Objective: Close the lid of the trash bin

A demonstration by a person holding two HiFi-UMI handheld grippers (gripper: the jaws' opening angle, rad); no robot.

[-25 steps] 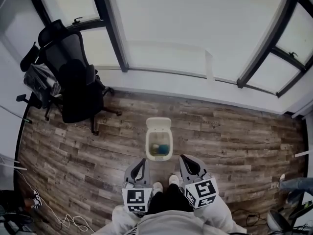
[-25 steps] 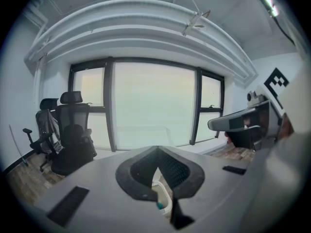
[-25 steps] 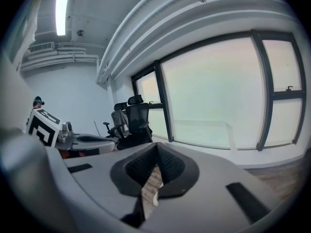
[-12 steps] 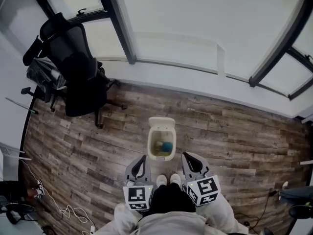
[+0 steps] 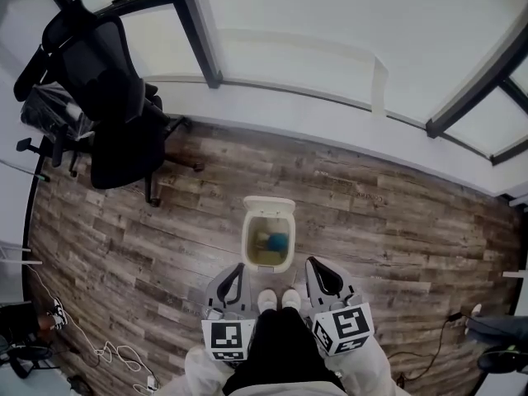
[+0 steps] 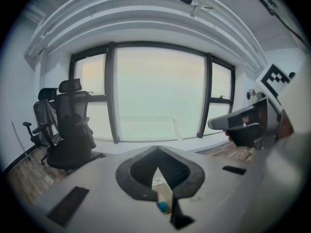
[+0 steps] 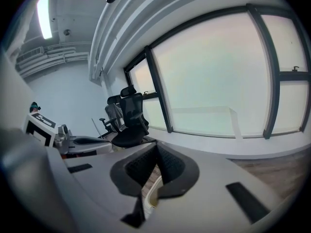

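Observation:
A small white trash bin (image 5: 250, 242) stands on the wood floor just ahead of my shoes, its lid (image 5: 270, 206) tipped open at the far side. Inside lies a blue item (image 5: 278, 241). My left gripper (image 5: 238, 272) hangs just near-left of the bin and my right gripper (image 5: 313, 267) just near-right, both above the floor and apart from the bin. Each has its jaws together with nothing held. In the left gripper view the left gripper (image 6: 157, 157) shows the bin (image 6: 164, 193) below its tips. In the right gripper view the right gripper (image 7: 158, 154) shows the bin's rim (image 7: 152, 194).
A black office chair (image 5: 111, 97) stands at the far left by the window wall (image 5: 330, 48). Loose cables (image 5: 107, 355) lie on the floor at the near left. A cable and dark objects (image 5: 495, 357) sit at the near right.
The head view has shifted and the bin now sits a little closer to my feet. Both grippers keep the same pose, jaws together.

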